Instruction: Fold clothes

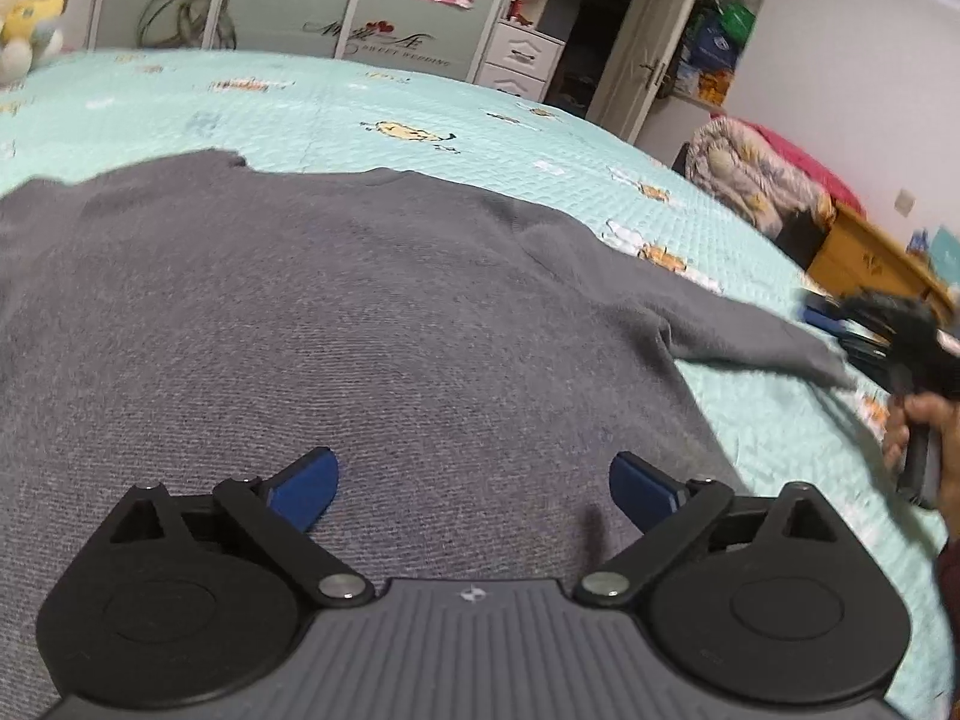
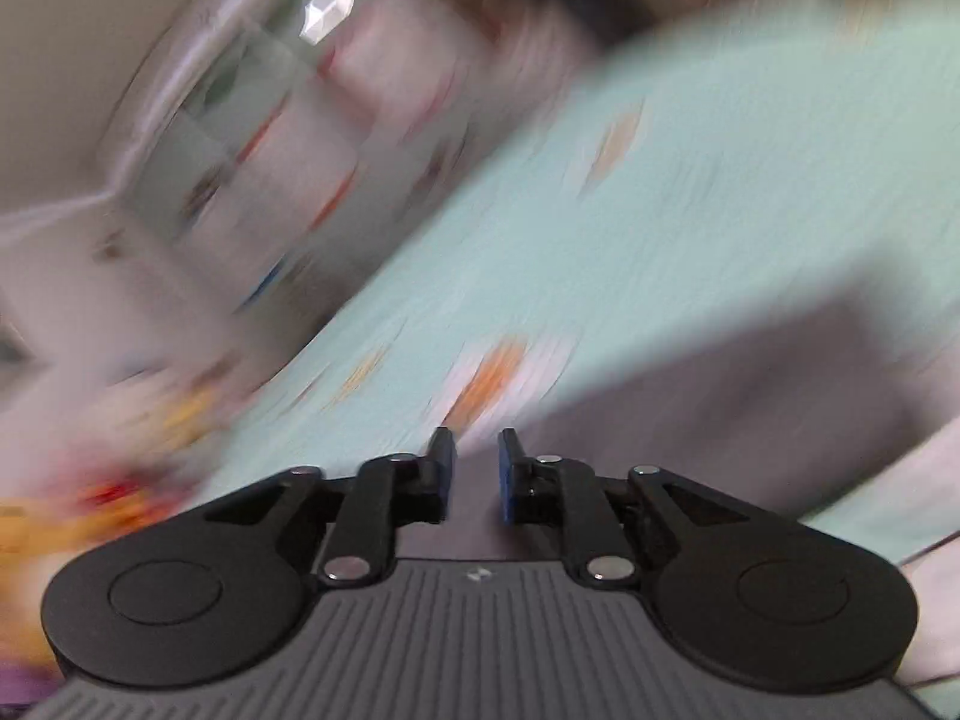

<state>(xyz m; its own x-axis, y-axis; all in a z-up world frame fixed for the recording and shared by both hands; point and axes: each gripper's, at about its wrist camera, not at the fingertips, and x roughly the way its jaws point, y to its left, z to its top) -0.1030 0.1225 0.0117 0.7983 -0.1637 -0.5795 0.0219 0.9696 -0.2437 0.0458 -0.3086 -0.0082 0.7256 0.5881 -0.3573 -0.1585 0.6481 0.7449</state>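
Grey sweater (image 1: pixel 360 312) beneath splayed left gripper (image 1: pixel 474 492)

A grey knitted sweater (image 1: pixel 360 312) lies spread flat on the bed. One sleeve (image 1: pixel 744 330) stretches out sideways to the right, its cuff near the bed's edge.

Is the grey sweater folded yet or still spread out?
Spread out: grey sweater lies flat across the bed, its sleeve extended sideways.

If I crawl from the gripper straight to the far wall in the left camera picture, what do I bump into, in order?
Left gripper, open → gray sweater spread flat → mint bedspread → wardrobe doors with papers stuck on.
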